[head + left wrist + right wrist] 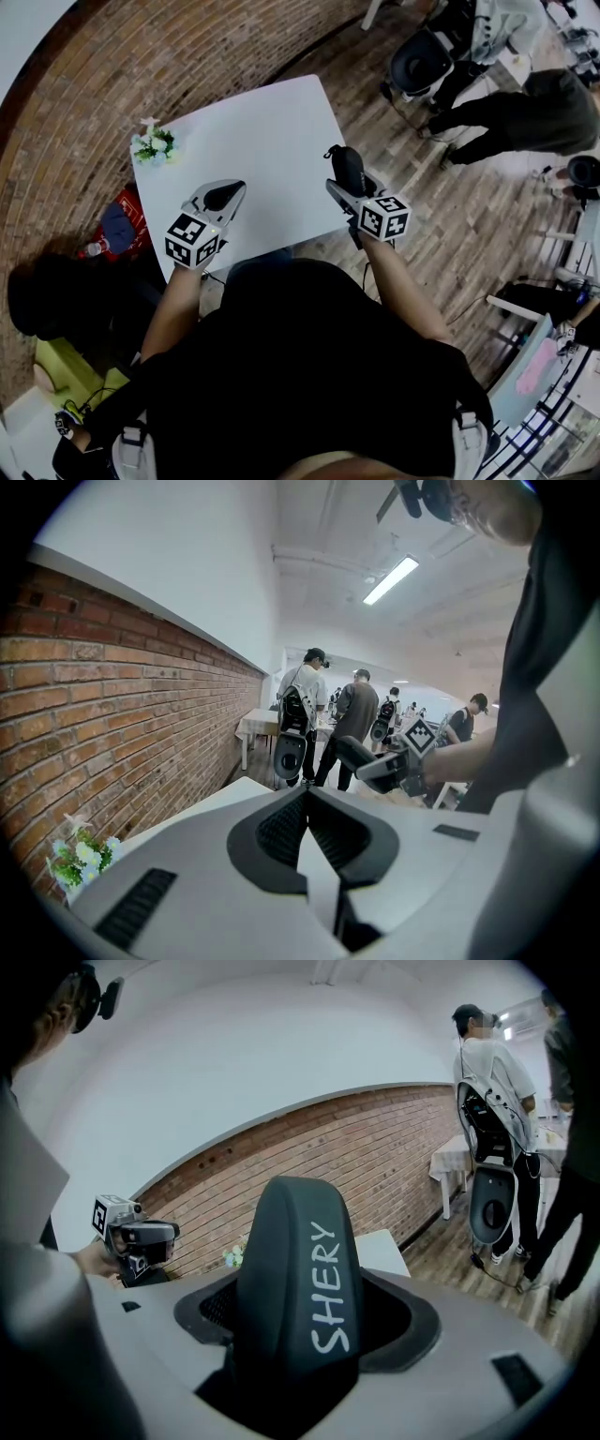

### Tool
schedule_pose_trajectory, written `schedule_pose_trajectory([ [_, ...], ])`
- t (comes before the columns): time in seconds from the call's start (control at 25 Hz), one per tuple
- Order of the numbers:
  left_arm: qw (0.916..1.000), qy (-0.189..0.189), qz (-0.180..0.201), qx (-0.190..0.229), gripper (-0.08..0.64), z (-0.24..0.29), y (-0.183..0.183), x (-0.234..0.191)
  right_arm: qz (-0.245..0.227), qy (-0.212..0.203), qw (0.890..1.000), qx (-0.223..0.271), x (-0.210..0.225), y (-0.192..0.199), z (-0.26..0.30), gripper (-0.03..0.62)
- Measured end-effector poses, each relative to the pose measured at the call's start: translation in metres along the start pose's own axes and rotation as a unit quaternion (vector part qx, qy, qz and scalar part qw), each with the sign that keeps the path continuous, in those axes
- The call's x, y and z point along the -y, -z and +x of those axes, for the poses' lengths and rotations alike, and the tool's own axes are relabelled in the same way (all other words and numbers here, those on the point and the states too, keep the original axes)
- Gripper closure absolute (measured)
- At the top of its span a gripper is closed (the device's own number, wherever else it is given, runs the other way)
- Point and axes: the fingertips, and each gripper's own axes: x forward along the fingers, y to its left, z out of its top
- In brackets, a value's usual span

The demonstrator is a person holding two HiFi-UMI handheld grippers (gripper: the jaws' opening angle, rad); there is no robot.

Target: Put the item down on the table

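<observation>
Right gripper view, right gripper [302,1309] clamping dark case [292,1241], left gripper [307,810] closed

The dark case [295,1279] looks matt and smooth, the white tabletop [272,141] smooth, the wall [94,714] rough brick, the floor [441,216] wood planks.

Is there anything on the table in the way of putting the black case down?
Nothing visible. The right gripper holds the black case at the table's right edge, where the top is bare. The flowers sit at the far left corner, and the left gripper is off to the left.
</observation>
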Motion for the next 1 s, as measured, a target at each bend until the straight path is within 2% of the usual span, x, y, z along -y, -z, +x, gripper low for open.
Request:
schedule_pose_trajectory([
  [1.0,0.9999,-0.003,-0.006,-0.011,0.549,0.003,0.006,-0.013,0.024,0.031,0.994,-0.098,0.047,0.089,0.046,0.244],
])
